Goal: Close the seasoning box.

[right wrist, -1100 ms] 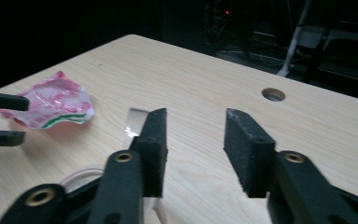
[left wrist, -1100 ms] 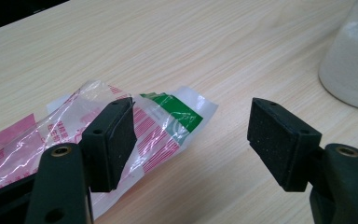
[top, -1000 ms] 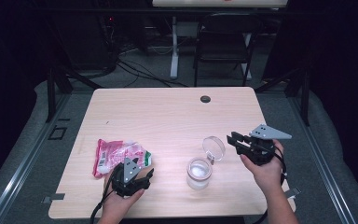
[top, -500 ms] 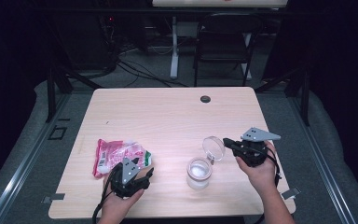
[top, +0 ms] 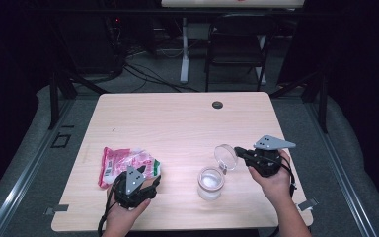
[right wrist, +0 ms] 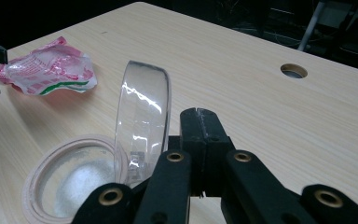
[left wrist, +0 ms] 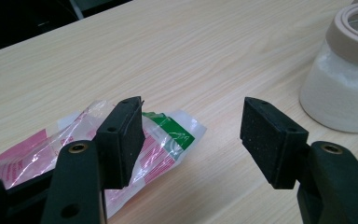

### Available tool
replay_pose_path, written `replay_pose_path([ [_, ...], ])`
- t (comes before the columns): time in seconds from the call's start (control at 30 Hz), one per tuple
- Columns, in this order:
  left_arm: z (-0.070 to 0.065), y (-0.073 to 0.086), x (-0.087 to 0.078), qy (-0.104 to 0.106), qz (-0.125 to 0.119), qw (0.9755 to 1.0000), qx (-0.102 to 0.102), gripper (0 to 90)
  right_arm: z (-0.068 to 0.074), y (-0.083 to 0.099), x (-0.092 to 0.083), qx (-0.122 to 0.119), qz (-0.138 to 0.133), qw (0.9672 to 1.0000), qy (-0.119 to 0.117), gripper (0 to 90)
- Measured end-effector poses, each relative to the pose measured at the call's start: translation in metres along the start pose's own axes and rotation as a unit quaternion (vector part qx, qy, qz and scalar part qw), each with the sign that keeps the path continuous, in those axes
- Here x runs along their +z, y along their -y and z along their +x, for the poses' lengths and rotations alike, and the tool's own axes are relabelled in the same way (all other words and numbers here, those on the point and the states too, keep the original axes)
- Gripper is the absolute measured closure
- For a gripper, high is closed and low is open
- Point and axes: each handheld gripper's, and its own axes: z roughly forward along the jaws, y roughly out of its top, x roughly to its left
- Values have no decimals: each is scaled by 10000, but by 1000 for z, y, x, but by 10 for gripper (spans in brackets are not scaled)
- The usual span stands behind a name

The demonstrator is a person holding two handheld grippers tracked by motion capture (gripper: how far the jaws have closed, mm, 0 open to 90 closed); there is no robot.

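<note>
Nearby, a cable hole (top: 217,104) sits at twelve o'clock; the open jar (top: 210,182) holds white powder. Right gripper (top: 237,151) clamps the clear lid (top: 225,157); left gripper (left wrist: 191,135), jaws wide though just narrowing, is over the packet (top: 126,163).

Packet (top: 127,164) left of jar (top: 210,182)

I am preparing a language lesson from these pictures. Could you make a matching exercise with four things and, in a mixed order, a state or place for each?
Things:
1. clear lid
2. jar
3. plastic bag
4. left gripper

States or places:
A. jaws apart, nothing pressed between them
B. stands open on the table with white powder inside
C. pinched at its edge by the right gripper, standing on edge
D. lies crumpled on the table, red and green print

Pairs: 1-C, 2-B, 3-D, 4-A
</note>
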Motion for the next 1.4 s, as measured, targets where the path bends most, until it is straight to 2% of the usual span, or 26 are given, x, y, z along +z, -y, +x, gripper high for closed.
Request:
replay_pose_path([
  [0.67, -3, -3, 1, 12, 7, 10000, 56, 417, 6, -2, 0, -73, -21, 9999, -77, 900],
  [1.27, 1, -3, -2, -18, -19, 10000, -16, 420, 17, -3, 7, -195, 42, 9994, -294, 899],
  [1.4, 4, -3, -2, -46, -39, 10000, -40, 420, 23, -2, 12, -260, 107, 9988, -409, 895],
])
